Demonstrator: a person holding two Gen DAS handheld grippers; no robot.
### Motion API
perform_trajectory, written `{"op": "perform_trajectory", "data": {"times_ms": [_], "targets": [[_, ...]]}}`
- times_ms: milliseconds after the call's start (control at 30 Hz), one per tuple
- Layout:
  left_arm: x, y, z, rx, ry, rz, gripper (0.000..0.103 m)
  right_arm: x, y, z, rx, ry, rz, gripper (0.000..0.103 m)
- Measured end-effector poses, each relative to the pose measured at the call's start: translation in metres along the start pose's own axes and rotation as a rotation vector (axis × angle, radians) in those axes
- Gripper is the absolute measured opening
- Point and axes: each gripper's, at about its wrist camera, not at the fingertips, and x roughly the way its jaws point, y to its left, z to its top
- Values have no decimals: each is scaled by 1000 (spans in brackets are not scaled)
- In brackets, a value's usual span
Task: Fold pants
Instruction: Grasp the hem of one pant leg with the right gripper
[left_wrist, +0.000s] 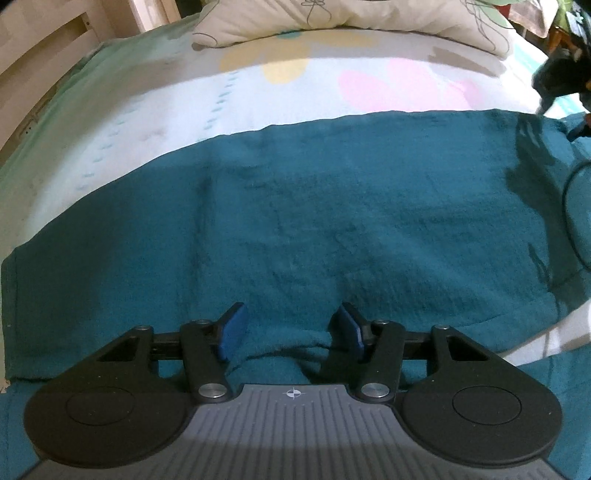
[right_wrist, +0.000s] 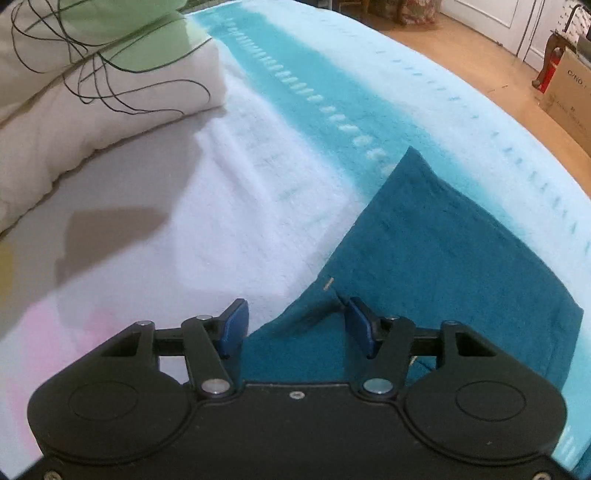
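Teal pants (left_wrist: 295, 206) lie spread flat across the bed, filling the lower half of the left wrist view. My left gripper (left_wrist: 291, 314) is low over them near their front edge, pointing steeply down, its blue pads (left_wrist: 232, 328) apart with a raised fold of cloth between them and not pinched. In the right wrist view one end of the pants (right_wrist: 443, 251) runs to a corner on the sheet. My right gripper (right_wrist: 297, 306) hovers at that end's left edge, jaws apart, with teal cloth lying between the pads and not squeezed.
A white sheet (left_wrist: 295, 99) with pastel patches covers the bed. A printed pillow (left_wrist: 351, 18) lies behind the pants, also seen at upper left from the right wrist (right_wrist: 74, 110). The bed edge, wooden floor (right_wrist: 461, 55) and a cardboard box (right_wrist: 572, 96) are to the right.
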Motion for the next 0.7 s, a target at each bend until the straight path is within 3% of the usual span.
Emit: {"op": "perform_trajectory", "data": {"times_ms": [33, 67, 367, 533, 700], "targets": [[-1, 2, 2, -3, 0, -9, 53, -3, -2, -2, -17, 3, -9, 15], [2, 5, 9, -8, -1, -21, 53, -9, -10, -6, -11, 9, 32, 9], [-30, 27, 27, -177, -76, -186, 53, -92, -101, -57, 39, -33, 247, 9], [-27, 30, 41, -211, -75, -230, 53, -108, -134, -87, 46, -45, 262, 9], [-14, 43, 46, -281, -36, -239, 53, -102, -137, -88, 60, -15, 269, 9]]}}
